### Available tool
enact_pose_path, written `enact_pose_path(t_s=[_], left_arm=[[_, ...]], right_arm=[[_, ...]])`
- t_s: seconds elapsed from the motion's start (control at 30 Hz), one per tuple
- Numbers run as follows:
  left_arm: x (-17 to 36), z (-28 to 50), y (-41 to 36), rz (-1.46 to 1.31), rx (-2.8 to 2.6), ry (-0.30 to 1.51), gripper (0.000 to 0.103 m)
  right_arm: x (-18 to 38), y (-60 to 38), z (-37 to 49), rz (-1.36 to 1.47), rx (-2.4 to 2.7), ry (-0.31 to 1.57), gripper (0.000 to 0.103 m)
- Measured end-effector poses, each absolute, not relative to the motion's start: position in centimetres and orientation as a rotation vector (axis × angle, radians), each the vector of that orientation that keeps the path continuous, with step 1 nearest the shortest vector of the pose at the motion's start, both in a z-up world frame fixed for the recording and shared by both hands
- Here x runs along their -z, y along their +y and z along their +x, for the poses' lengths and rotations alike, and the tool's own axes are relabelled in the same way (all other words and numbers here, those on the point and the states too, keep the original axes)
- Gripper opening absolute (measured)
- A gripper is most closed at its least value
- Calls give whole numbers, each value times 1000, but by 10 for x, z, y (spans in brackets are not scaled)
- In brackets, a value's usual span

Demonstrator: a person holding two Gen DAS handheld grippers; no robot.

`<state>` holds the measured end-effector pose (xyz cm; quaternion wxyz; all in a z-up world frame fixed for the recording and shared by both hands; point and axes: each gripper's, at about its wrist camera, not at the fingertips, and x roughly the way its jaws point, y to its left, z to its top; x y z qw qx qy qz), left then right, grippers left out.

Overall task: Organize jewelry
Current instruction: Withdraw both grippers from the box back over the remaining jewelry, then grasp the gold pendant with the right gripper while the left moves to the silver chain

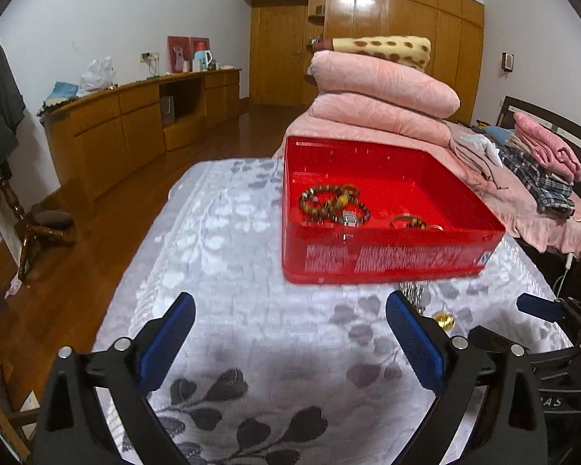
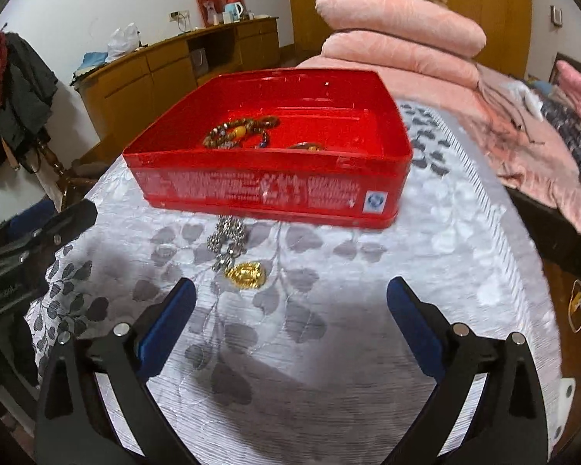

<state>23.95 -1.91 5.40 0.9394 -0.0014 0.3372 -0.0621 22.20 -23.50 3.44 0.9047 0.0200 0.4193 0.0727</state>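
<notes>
A red tin box [image 1: 383,259] [image 2: 267,190] stands on a table under a white cloth with grey leaves [image 1: 259,255] [image 2: 329,310]. Several brown bead bracelets [image 1: 329,203] [image 2: 240,130] and a metal bangle [image 1: 410,221] lie inside it. On the cloth just in front of the box lies a silver chain [image 2: 228,238] [image 1: 412,290] with a gold pendant [image 2: 247,275] [image 1: 444,319]. My left gripper [image 1: 290,325] is open over bare cloth, left of the necklace. My right gripper [image 2: 290,310] is open, with the pendant just beyond its left fingertip.
A bed with folded pink quilts [image 1: 383,89] and clothes [image 1: 538,170] lies behind and to the right of the table. A long wooden cabinet [image 1: 135,116] runs along the left wall, and a coat stand [image 2: 15,89] sits at far left. Wooden floor surrounds the table.
</notes>
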Motion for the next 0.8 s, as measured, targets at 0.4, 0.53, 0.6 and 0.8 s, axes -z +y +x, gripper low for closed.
enact_pose_path(t_s=[0.4, 0.53, 0.6, 0.8], left_arm=[[-34, 234, -18, -3, 123, 742, 97], [-34, 234, -19, -3, 134, 743, 97], [-33, 234, -21, 0, 138, 745, 97], [-32, 235, -23, -1, 151, 750, 97]], right_arm=[[-21, -223, 231, 35, -164, 909, 78], [-17, -222, 235, 42, -173, 929, 71], [-16, -221, 237, 46, -179, 936, 63], [-14, -218, 245, 34, -170, 943, 56]])
